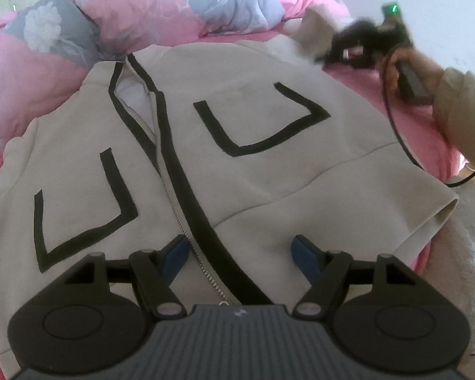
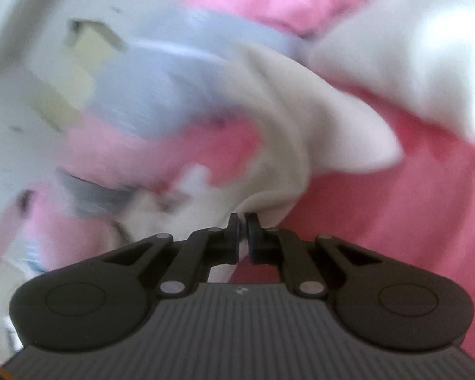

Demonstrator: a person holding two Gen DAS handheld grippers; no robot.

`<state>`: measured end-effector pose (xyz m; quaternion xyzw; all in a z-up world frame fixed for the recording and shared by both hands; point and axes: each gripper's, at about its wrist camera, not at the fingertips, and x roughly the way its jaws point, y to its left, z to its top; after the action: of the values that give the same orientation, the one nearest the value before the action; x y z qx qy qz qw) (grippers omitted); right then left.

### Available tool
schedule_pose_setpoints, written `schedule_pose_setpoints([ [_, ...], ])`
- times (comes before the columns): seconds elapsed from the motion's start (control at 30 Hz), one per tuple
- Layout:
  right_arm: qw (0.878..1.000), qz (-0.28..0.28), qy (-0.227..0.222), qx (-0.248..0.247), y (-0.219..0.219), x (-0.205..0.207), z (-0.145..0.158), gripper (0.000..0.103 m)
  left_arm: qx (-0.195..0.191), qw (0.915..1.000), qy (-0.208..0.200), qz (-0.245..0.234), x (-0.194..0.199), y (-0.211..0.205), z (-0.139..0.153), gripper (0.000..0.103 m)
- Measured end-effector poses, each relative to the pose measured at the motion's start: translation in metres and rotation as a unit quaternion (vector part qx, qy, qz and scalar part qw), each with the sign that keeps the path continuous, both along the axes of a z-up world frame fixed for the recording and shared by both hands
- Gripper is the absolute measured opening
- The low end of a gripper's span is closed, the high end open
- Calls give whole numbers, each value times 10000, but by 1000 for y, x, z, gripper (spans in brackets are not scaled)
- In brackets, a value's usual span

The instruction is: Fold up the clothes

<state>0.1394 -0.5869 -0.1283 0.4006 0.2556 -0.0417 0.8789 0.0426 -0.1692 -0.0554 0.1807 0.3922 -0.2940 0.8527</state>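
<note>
A cream zip-up jacket (image 1: 253, 171) with black trim and black pocket outlines lies front-up on a pink bed sheet (image 1: 361, 79). My left gripper (image 1: 240, 247) is open just above its lower hem, one blue pad on each side of the zipper (image 1: 186, 234). My right gripper (image 2: 243, 229) is shut on a fold of the jacket's cream fabric (image 2: 288, 133), which is lifted and blurred by motion. In the left wrist view the right gripper (image 1: 326, 53) shows at the far right, holding a raised part of the jacket (image 1: 313, 25).
A bunched pink and grey floral duvet (image 1: 110, 15) lies behind the jacket. A white fluffy blanket (image 1: 465, 253) lies at the right edge of the bed. A black cable (image 1: 395, 133) loops from the right hand. A pale wall (image 2: 12, 63) shows at left.
</note>
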Motion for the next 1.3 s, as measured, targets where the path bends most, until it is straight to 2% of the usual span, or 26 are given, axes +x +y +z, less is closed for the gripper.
schedule_pose_setpoints([
  [0.07, 9988, -113, 163, 444, -6, -2, -21, 5, 2, 10000, 3, 5, 0, 1, 0, 74],
  [0.13, 9969, -190, 43, 767, -10, -16, -19, 12, 4, 10000, -1, 5, 0, 1, 0, 74],
  [0.2, 9967, -215, -69, 783, -10, -37, -9, 21, -6, 10000, -7, 6, 0, 2, 0, 74],
  [0.27, 9974, -119, -230, 667, -5, -63, 3, 22, -28, 10000, -14, 11, -1, 2, 0, 74],
  [0.37, 9960, 304, -492, 678, 10, -104, 25, 22, -81, 10000, -26, 31, -1, 4, -1, 74],
  [0.5, 9886, 1365, -538, 346, 61, -128, 53, 21, -209, 9997, -18, 98, -3, 8, -1, 73],
  [0.6, 9776, 2082, -187, -224, 112, -119, 57, 19, -337, 9993, -40, 136, -7, 14, -2, 73],
  [0.7, 9630, 2556, 585, -624, 151, -110, 41, 19, -572, 9981, -69, 199, -11, 25, -3, 73],
  [0.73, 9598, 2595, 745, -762, 158, -116, 37, 18, -678, 9974, -78, 241, -13, 31, -2, 72],
  [0.8, 9588, 2586, 740, -913, 165, -139, 38, 18, -918, 9952, -67, 319, -14, 42, 0, 72],
  [0.87, 9600, 2546, 732, -903, 167, -167, 48, 18, -1203, 9920, -24, 380, -18, 54, 3, 72],
  [0.93, 9592, 2529, 936, -855, 169, -185, 50, 20, -1453, 9884, -6, 431, -23, 66, 5, 72],
  [1.03, 9516, 2432, 1329, -1331, 186, -232, 50, 20, -1684, 9844, -93, 492, -37, 83, 6, 73],
  [1.07, 9514, 2361, 1270, -1517, 194, -240, 56, 20, -1749, 9832, -112, 516, -42, 88, 6, 73],
  [1.2, 9540, 2197, 406, -1997, 231, -257, 89, 20, -1868, 9804, -164, 606, -63, 104, -1, 73],
  [1.3, 9470, 2259, -79, -2284, 266, -236, 98, 20, -1880, 9793, -261, 697, -77, 114, -7, 73],
])
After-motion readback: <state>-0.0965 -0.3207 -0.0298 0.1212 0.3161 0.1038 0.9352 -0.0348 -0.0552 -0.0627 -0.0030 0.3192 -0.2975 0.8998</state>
